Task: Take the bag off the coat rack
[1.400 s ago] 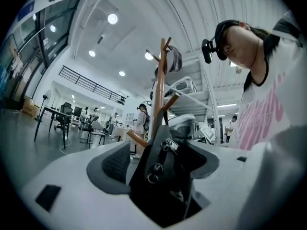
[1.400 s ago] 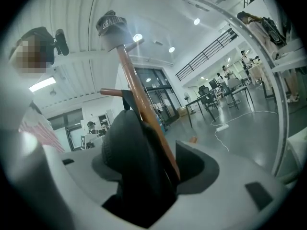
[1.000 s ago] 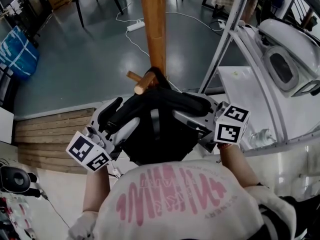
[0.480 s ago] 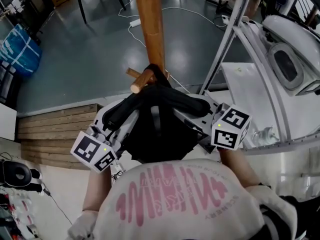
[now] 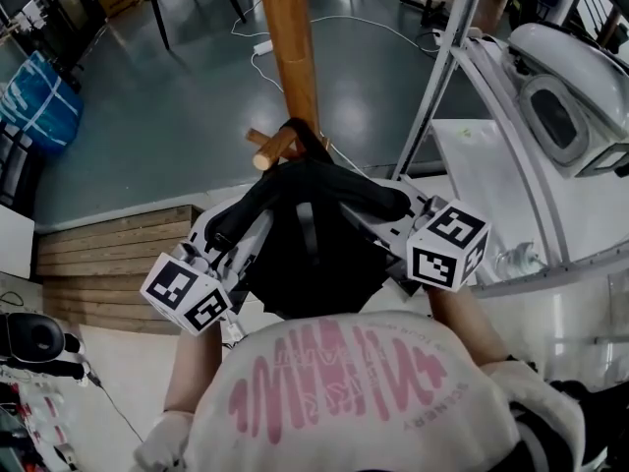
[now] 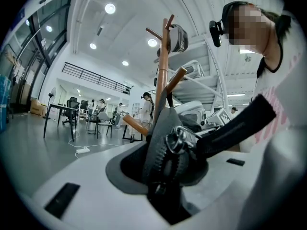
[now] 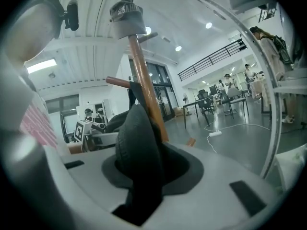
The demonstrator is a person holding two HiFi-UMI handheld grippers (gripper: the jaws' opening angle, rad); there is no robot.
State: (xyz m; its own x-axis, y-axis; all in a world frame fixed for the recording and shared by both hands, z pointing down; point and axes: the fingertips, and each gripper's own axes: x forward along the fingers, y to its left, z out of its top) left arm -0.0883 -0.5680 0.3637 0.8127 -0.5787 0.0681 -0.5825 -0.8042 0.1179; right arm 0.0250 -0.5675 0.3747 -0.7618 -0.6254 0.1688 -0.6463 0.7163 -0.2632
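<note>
Between your two grippers hangs the black bag (image 5: 313,254), its top loop still hooked over the wooden peg (image 5: 273,148) of the coat rack (image 5: 287,37), just ahead of both sets of jaws. A second ago both grippers stood wide around the bag's sides. Now both are closing. Your left gripper (image 6: 165,174) is pinching a zippered edge with a metal ring, and your right gripper (image 7: 144,176) is pinching a thick padded fold. The bag itself has barely shifted and the loop has not left the peg, so you have a hold but nothing is lifted yet. The peg slants upward, so the next move probably needs both grippers to raise the bag and draw it toward you along that slant. Soft fabric may slip if one side lags.
</note>
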